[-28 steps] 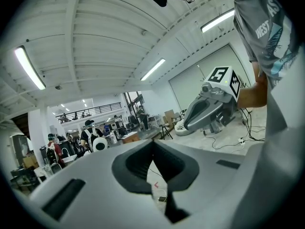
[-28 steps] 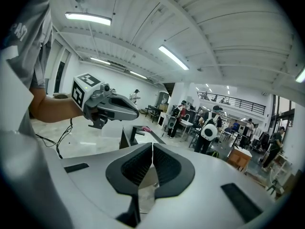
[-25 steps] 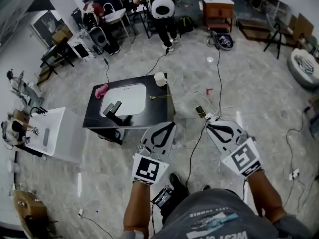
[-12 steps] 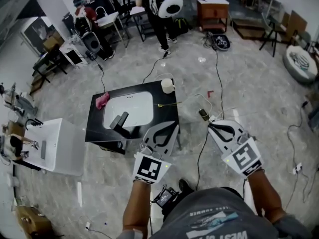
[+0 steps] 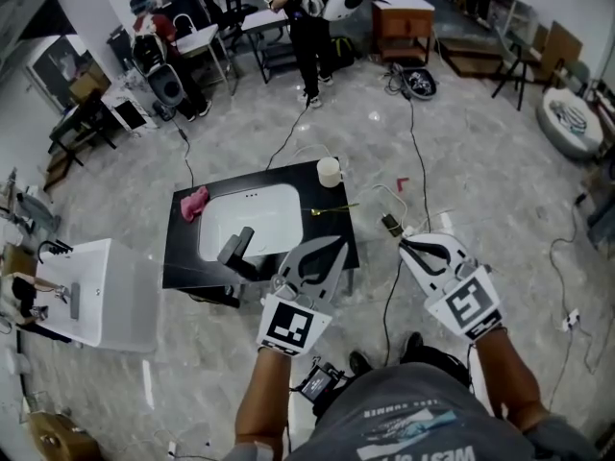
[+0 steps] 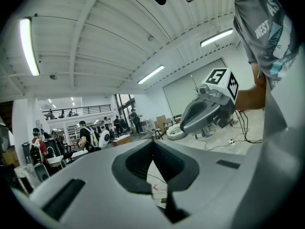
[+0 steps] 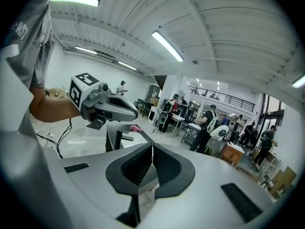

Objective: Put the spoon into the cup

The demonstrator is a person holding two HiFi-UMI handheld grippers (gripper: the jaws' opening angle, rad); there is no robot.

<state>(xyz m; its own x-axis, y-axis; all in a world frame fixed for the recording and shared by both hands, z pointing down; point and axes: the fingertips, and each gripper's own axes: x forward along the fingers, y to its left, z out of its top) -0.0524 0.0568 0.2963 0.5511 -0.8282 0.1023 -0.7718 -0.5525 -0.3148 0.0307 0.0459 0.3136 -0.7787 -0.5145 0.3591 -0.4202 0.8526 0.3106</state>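
1. A large hall with a grey stone floor, cables trailing across it; a black desk with a white basin set into it stands before the person.
2. The cup sits at the desk's far right corner.
3. The spoon lies at the right edge, near the cup but apart from it.
4. A pink cloth rests by the far left corner.
5. The left gripper hangs above the near right corner, fingers closed tip to tip, holding nothing.
6. The right gripper hangs over the floor beside the desk, fingers likewise together and empty.
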